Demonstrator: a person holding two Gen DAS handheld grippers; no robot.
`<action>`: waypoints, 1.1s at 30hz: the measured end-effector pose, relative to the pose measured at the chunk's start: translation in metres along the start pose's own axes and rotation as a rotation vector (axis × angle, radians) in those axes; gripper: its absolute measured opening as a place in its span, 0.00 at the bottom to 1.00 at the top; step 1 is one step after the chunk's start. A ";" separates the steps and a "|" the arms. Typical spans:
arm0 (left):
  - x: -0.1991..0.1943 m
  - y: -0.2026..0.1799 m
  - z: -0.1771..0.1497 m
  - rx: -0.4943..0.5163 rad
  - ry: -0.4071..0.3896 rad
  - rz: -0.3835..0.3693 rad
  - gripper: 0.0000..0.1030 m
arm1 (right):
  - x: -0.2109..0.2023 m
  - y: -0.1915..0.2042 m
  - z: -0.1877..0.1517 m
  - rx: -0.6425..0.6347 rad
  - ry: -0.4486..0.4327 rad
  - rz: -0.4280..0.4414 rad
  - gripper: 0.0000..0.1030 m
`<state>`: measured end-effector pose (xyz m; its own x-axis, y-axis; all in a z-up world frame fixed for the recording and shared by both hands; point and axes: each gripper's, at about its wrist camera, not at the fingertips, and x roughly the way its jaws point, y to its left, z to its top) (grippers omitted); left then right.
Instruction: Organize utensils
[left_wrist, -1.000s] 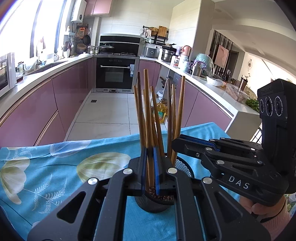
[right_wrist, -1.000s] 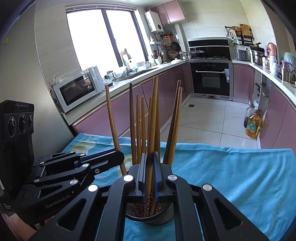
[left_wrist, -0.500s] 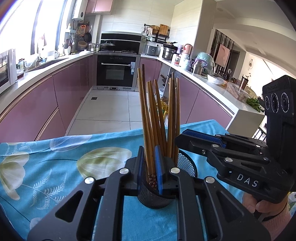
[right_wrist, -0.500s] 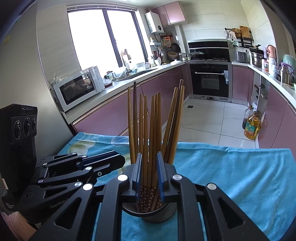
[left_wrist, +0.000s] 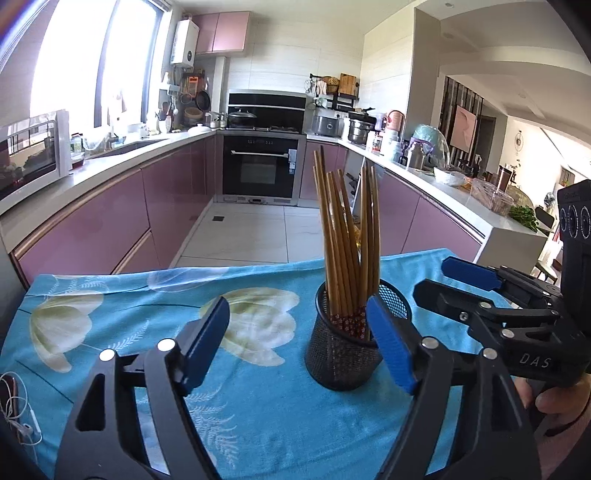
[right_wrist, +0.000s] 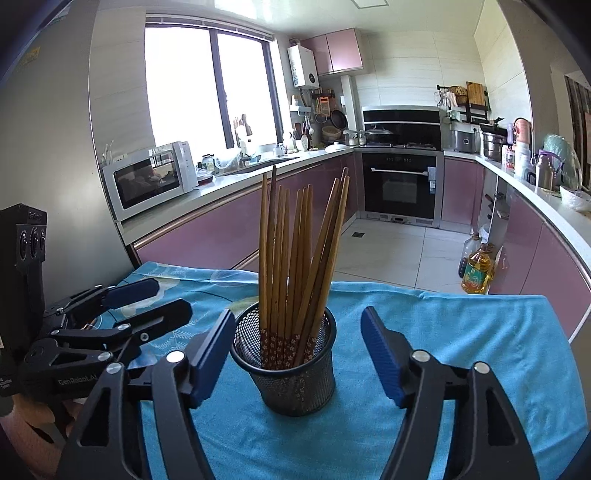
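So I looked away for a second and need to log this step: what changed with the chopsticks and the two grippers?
Both let go. The left gripper and right gripper were each clamped on chopsticks; now their jaws are opening, gripping nothing, and both have backed away. The released chopsticks stand bunched closer together in the mesh holder. The holder is upright on the blue cloth as before.

Black tongs, blue pads, silver screws, "DAS" lettering.

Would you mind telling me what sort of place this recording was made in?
A home kitchen, most likely: a built-in oven under a hob, a microwave on the counter, and pink cabinets along the walls.
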<state>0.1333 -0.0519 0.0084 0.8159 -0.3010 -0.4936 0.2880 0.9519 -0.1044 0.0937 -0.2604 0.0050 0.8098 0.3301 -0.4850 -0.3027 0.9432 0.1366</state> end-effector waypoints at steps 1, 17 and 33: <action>-0.006 0.002 -0.004 -0.001 -0.012 0.011 0.84 | -0.004 0.000 -0.004 -0.001 -0.012 -0.009 0.79; -0.081 0.019 -0.051 -0.035 -0.192 0.145 0.95 | -0.041 0.033 -0.053 -0.082 -0.194 -0.115 0.94; -0.109 0.012 -0.062 -0.033 -0.303 0.180 0.95 | -0.058 0.047 -0.063 -0.087 -0.290 -0.151 0.94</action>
<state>0.0164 -0.0044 0.0072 0.9653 -0.1266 -0.2283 0.1136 0.9911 -0.0692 0.0005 -0.2381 -0.0151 0.9542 0.1950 -0.2269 -0.1999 0.9798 0.0013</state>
